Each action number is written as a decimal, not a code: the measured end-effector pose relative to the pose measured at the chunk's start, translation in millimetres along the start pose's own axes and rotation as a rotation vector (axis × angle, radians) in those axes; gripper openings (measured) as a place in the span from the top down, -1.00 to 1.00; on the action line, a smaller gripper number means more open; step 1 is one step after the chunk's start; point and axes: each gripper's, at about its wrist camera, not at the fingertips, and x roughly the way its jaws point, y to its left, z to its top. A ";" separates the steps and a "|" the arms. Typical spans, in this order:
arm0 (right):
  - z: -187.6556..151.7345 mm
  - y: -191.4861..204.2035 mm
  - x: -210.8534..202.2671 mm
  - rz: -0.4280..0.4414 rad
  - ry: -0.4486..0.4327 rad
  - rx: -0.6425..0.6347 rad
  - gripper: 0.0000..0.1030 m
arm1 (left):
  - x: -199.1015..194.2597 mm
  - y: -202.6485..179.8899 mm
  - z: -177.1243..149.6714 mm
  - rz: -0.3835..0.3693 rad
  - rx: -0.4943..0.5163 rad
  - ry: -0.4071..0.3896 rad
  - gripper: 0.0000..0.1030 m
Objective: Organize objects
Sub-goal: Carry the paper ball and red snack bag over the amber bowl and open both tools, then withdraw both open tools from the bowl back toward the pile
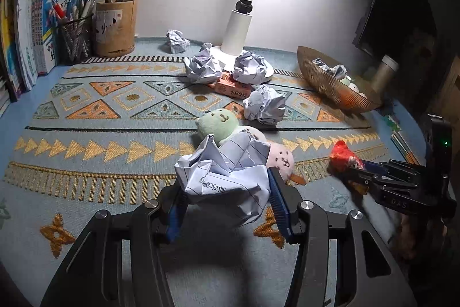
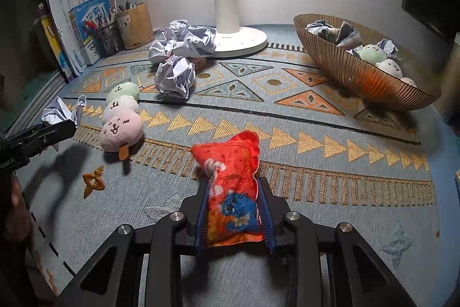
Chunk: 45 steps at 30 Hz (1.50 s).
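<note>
1. Desk [image 2: 330, 163] covered by a patterned woven mat, lit by a white desk lamp [image 2: 227, 19] standing at the back wall; the lamp serves as landmark for all positions below.
2. Left tongs [image 1: 227, 200]: clenched on a crumpled ball of lined paper [image 1: 227, 174], held in front of the lamp, nearer the camera, just above the mat.
3. Right tongs [image 2: 234, 209]: clamped on a red plush snack-bag toy [image 2: 230, 186] with a blue figure on its face, in front of the lamp and towards its right.
4. Plush dango skewer [image 2: 122, 117] (green, white and pink faces): lies on the mat in front of the lamp, to its left, just beyond the held paper ball in the left wrist view.
5. Loose paper balls [image 1: 264, 105]: several clustered at the lamp's base, one resting on an orange box [image 1: 233, 88] beside it.
6. Ribbed golden bowl [image 2: 359, 76]: right of the lamp, tilted, containing crumpled paper and small plush toys.
7. Mesh pen holder [image 1: 74, 39] and wooden pen pot [image 1: 115, 28]: left of the lamp at the wall, next to upright books [image 1: 49, 19].
</note>
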 end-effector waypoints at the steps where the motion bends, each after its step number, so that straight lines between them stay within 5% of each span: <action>1: 1.2 -6.4 -3.7 0.038 -0.003 0.041 0.47 | -1.0 -7.7 5.3 -0.023 0.004 -0.004 0.05; 6: 29.8 -65.6 -45.2 0.061 -0.110 0.223 0.47 | 8.2 -75.8 57.8 -0.113 0.116 -0.033 0.05; 10: 66.5 -121.7 -81.2 -0.054 -0.246 0.305 0.47 | 39.2 -127.4 112.4 -0.291 0.103 -0.089 0.05; 16: 119.2 -181.7 -81.6 -0.235 -0.340 0.396 0.45 | 121.1 -185.6 173.4 -0.352 0.088 -0.080 0.03; 17: 127.1 -189.0 -79.9 -0.271 -0.364 0.400 0.33 | 135.4 -191.7 181.0 -0.384 0.081 -0.071 -0.09; 18: 136.3 -196.0 -74.6 -0.292 -0.378 0.385 -0.21 | 149.4 -195.6 187.5 -0.404 0.065 -0.054 -0.41; 19: 146.0 -205.3 -65.5 -0.300 -0.360 0.360 -0.51 | 161.7 -197.2 192.3 -0.400 0.040 -0.031 -0.61; 20: 151.6 -213.7 -56.5 -0.328 -0.319 0.359 -0.63 | 169.9 -195.5 195.5 -0.390 0.016 -0.018 -0.74; 21: 152.0 -220.1 -52.1 -0.346 -0.297 0.372 -0.50 | 173.4 -190.9 196.5 -0.381 -0.010 -0.011 -0.74; 24: 137.2 -225.9 -57.9 -0.250 -0.286 0.392 -0.47 | 156.1 -169.2 189.4 -0.391 -0.052 -0.014 -0.74; 29: 105.3 -188.5 -80.0 -0.160 -0.289 0.392 -0.47 | 72.6 -132.2 164.2 -0.306 -0.043 -0.113 -0.74; 34: 99.0 -111.4 -106.7 -0.104 -0.343 0.288 -0.59 | -22.9 -81.8 107.6 -0.134 -0.061 -0.276 -0.74; 36: 97.7 -77.6 -103.5 -0.075 -0.345 0.241 -0.87 | -43.3 -52.7 82.9 -0.059 -0.106 -0.292 -0.82; 39: 78.9 -27.5 -68.6 -0.012 -0.294 0.184 -0.88 | -39.9 -6.6 41.5 0.093 -0.158 -0.259 -0.83; 40: 69.8 -9.7 -52.0 -0.037 -0.281 0.151 -0.86 | -36.1 5.7 29.2 0.109 -0.163 -0.245 -0.82; 43: 46.9 39.9 -15.4 -0.355 -0.337 -0.037 -0.85 | -21.1 23.6 10.2 0.084 -0.197 -0.209 -0.79; 45: 51.5 53.0 -2.5 -0.321 -0.307 -0.117 -0.84 | -5.8 22.8 15.1 0.048 -0.185 -0.154 -0.79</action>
